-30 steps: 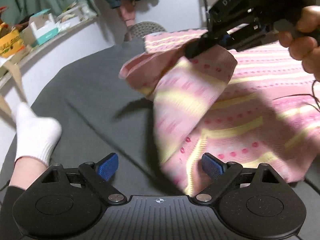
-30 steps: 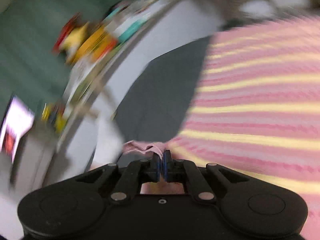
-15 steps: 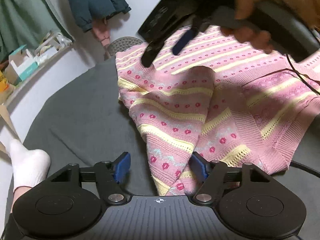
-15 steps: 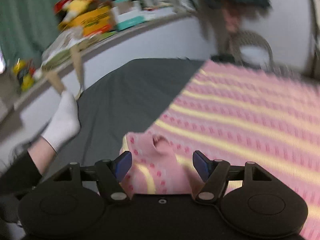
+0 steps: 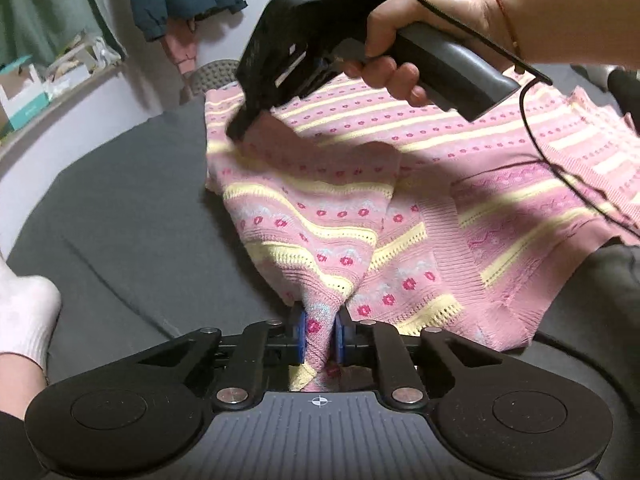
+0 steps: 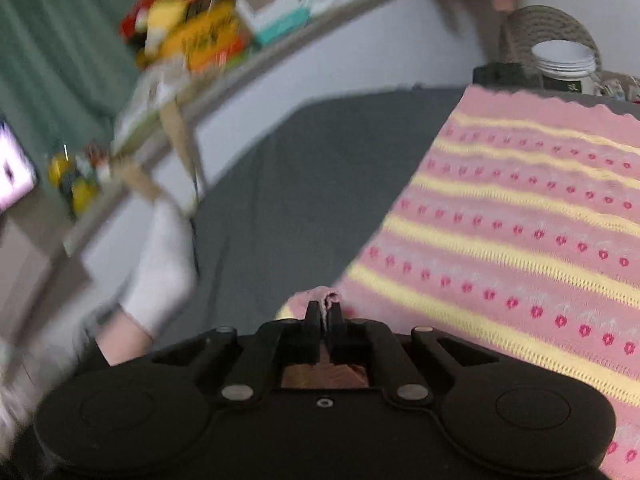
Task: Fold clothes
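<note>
The left gripper (image 5: 320, 338) has its jaws clamped on a bunched fold of the pink sweater (image 5: 400, 200) at its near edge. Beyond that pinch the sweater spreads over the grey bed (image 5: 120, 208), with one part doubled back onto the body. Farther off, the right gripper (image 5: 240, 130), held in a hand (image 5: 394, 56), has its jaws closed on a pink hem (image 6: 326, 298) at the sweater's left edge. A foot in a white sock (image 6: 162, 268) rests on the bed to the left. Behind runs a cluttered shelf (image 6: 224, 40).
</note>
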The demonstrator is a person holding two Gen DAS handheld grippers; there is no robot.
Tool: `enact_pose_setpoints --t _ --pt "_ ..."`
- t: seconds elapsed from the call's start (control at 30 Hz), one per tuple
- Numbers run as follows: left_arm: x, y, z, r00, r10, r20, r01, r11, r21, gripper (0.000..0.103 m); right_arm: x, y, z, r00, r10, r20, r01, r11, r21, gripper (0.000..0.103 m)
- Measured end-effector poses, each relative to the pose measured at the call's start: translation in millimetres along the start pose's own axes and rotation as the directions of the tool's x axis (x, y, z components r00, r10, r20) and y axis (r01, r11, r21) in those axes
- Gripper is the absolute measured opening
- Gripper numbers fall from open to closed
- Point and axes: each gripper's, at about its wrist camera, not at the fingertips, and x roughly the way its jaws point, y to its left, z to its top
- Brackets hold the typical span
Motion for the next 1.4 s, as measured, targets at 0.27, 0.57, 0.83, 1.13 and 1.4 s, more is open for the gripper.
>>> enact_pose_setpoints --t 0.27,0.57,0.83,1.13,1.4 --pt "-1.1 -11.8 -2.2 0.999 0.021 -0.026 -0.020 0.998 0.054 0.013 17.7 8.9 -9.6 0.980 -0.189 -0.062 0.185 0.980 -0.069 0.035" --pt "-0.9 -3.0 0.0 0.999 0.005 -0.042 -0.005 1.000 0.009 0.014 -64.6 -6.8 -41.9 0.976 -0.219 0.005 0.217 0.970 0.106 0.067" --pt "-0.5 -14.7 0.3 0.998 0.049 -0.042 -0.046 0.996 0.075 0.014 -82.8 -14.5 -96.0 0.977 -0.211 -0.035 0.213 0.953 0.217 0.046" --pt "-3.1 -25.5 -0.1 0.994 0.103 -0.037 -0.096 0.983 0.158 0.014 -97.1 11.7 -98.1 0.961 -0.262 0.092 0.243 0.954 0.174 0.005" --pt "-12.2 -43.8 1.3 0.984 0.171 -0.045 -0.152 0.947 0.284 0.031 -89.7 -7.0 -114.0 0.945 -0.326 0.033 0.314 0.929 0.195 0.005"
